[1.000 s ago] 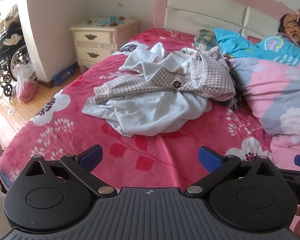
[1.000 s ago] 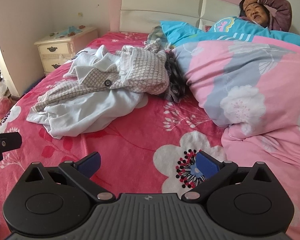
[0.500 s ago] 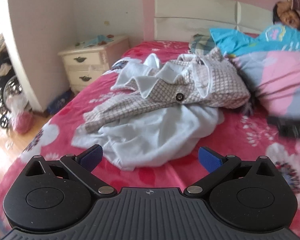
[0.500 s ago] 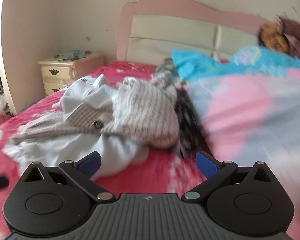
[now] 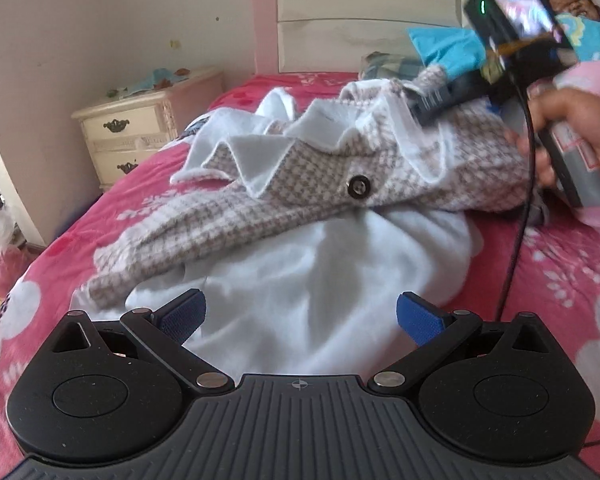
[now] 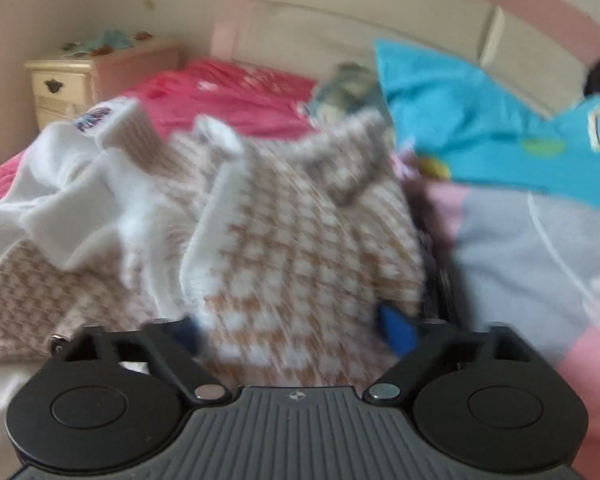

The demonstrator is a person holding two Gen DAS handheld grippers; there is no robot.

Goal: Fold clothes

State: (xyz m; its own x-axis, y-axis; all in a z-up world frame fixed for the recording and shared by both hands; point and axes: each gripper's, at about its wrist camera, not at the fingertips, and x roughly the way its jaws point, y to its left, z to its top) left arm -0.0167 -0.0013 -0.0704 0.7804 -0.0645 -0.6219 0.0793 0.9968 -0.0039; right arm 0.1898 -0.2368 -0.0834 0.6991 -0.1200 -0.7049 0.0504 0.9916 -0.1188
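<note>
Both have moved up to the clothes | left hand-held gripper wide apart over white cloth | right hand-held gripper apart around checked jacket on bed

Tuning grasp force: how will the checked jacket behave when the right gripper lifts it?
Likely floppy: the checked jacket lies crumpled in soft folds, so it should sag either side of the right gripper. Probably light but bulky, given its thick fleecy lining. It drapes over the white garment, so that may drag along.
</note>
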